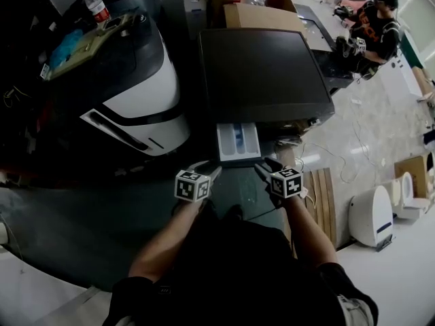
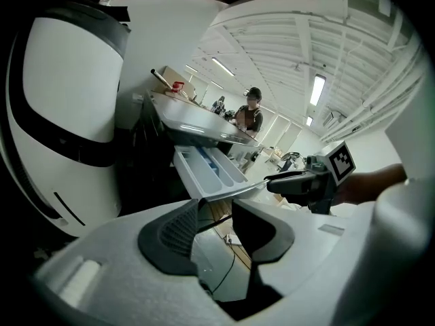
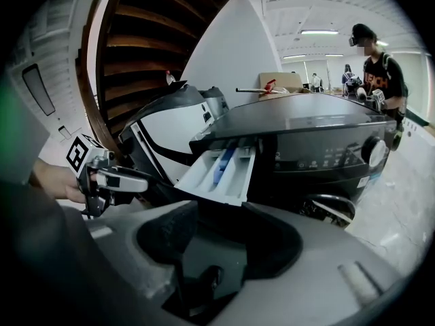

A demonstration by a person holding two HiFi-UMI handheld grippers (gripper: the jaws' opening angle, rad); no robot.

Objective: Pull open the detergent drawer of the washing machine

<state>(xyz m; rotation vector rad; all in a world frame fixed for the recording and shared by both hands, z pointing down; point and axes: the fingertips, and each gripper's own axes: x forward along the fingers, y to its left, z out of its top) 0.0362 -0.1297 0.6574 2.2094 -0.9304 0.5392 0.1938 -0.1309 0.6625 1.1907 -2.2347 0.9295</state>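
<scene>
The dark washing machine (image 1: 265, 73) stands in front of me, and its white detergent drawer (image 1: 238, 141) sticks out of the front with a blue insert showing inside. My left gripper (image 1: 211, 173) hovers just below the drawer's front left corner, open and holding nothing. On the other side, my right gripper (image 1: 264, 169) is open and free below the front right corner. In the left gripper view the drawer (image 2: 211, 172) lies just beyond the spread jaws (image 2: 214, 226). In the right gripper view the drawer (image 3: 221, 172) sits just past the empty jaws (image 3: 217, 233).
A large white and black machine (image 1: 136, 94) stands to the left, with a water bottle (image 1: 96, 4) on top. Behind the washer is a cardboard box (image 1: 255, 9). A person (image 1: 377, 19) stands at the back right. A wooden pallet (image 1: 319, 189), cables and a white appliance (image 1: 370, 216) lie on the floor at right.
</scene>
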